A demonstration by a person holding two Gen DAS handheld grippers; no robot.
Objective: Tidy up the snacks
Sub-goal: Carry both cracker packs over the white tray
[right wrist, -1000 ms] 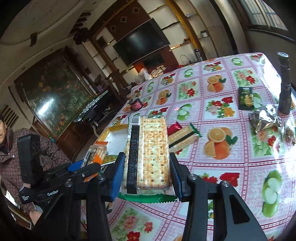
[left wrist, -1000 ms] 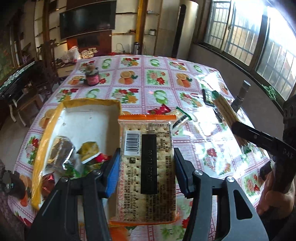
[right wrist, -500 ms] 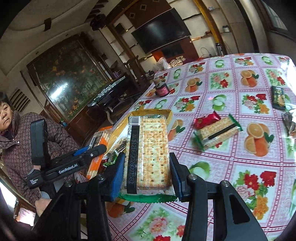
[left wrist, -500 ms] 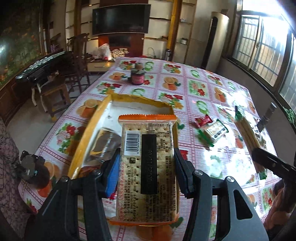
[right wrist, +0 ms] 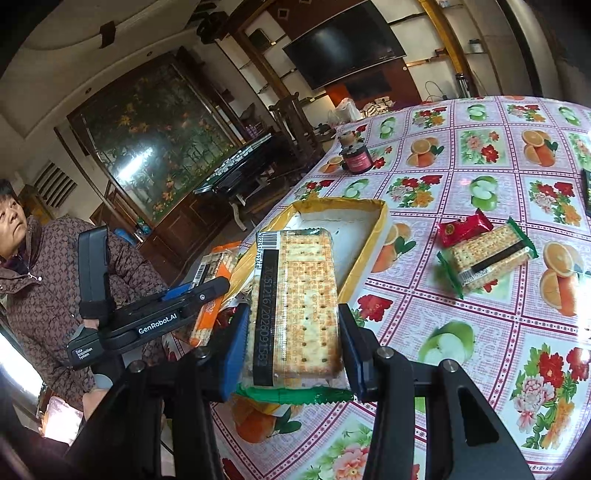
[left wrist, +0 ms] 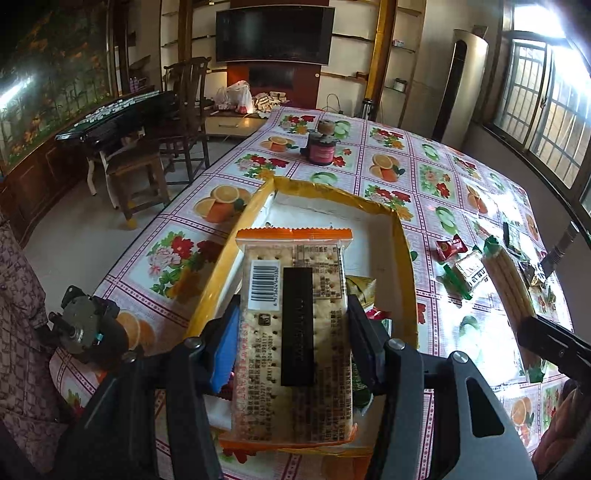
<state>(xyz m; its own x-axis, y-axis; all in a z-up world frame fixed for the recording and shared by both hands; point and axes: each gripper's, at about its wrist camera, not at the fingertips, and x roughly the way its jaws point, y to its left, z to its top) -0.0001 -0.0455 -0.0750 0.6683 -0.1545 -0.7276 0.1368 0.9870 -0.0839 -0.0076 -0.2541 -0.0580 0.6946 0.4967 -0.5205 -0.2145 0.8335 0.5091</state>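
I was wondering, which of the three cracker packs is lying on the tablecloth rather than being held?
The green-edged cracker pack beside the red wrapper; the orange-edged pack and the other green-edged pack are each clamped in a hand-held gripper.

I see home living room: television (left wrist: 275,35) on wall, wooden chairs (left wrist: 159,147), fruit-print tablecloth (left wrist: 424,177) on dining table.
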